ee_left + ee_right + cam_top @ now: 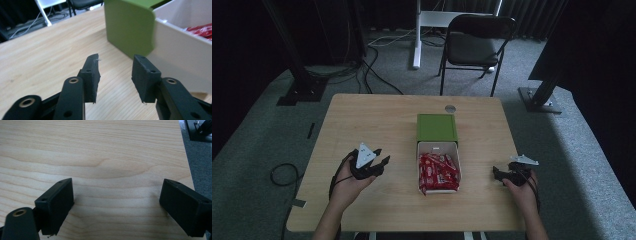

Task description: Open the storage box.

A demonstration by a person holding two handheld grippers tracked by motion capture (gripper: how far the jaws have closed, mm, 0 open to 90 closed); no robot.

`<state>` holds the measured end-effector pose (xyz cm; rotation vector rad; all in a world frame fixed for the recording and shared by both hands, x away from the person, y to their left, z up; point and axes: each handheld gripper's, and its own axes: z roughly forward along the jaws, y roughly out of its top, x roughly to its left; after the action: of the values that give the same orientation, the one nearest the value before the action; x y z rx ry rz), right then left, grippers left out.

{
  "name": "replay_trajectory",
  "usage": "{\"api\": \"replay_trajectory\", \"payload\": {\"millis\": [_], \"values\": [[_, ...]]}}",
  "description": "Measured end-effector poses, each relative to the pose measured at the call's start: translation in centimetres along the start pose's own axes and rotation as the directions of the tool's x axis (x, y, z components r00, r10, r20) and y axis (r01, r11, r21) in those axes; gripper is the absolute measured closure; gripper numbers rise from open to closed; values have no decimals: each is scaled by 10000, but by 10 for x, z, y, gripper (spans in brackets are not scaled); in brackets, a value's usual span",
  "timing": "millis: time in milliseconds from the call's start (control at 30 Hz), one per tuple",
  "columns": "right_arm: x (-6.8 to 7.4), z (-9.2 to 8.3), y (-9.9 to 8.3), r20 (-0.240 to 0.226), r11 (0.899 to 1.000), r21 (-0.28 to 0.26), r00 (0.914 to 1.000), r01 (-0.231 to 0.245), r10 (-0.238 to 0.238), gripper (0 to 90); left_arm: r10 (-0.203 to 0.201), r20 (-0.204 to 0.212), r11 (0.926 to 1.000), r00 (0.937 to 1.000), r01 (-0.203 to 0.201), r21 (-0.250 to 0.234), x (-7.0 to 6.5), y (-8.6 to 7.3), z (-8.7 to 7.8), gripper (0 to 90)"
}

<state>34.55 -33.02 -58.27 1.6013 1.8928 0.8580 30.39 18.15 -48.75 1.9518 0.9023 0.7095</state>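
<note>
Both grippers (379, 161) (498, 174) low over table (362, 125) — jaws parted.

The print on the red packets (439, 172) in the box (418, 150) was too small to read, and in the left gripper view the picture's right edge cut them off. The green lid (128, 25) was cut by the top edge there. The chair (477, 42) stood too dark for detail.
</note>
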Motion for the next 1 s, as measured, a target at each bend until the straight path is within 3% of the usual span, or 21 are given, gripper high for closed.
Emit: {"api": "replay_trajectory", "payload": {"millis": [200, 533, 633, 700, 867, 1000], "values": [[0, 0, 0, 0, 10000, -5, 10000, 6, -6, 116, -711, -194, 9960, 9973, 721, 525, 13, -23, -1, 574], [0, 0, 0, 3, 10000, -8, 10000, 2, -2, 116, -1235, -464, 9860, 9913, 1279, 1066, 25, -50, -3, 447], [0, 0, 0, 1, 10000, -12, 10000, 8, -8, 119, -1286, -457, 9847, 9906, 1331, 1127, 27, -54, -3, 438], [2, 0, 1, -78, 10000, -26, 10000, 48, -49, 131, -1343, -370, 9829, 9902, 1379, 1217, 28, -57, -2, 386], [2, 1, 1, -241, 9997, -29, 9994, 238, -239, 130, -1876, -638, 9674, 9802, 1956, 1606, 33, -66, 0, 274], [2, 1, 1, -248, 9997, -22, 9994, 237, -237, 128, -1860, -990, 9624, 9775, 2016, 1822, 39, -72, 0, 186]]}}
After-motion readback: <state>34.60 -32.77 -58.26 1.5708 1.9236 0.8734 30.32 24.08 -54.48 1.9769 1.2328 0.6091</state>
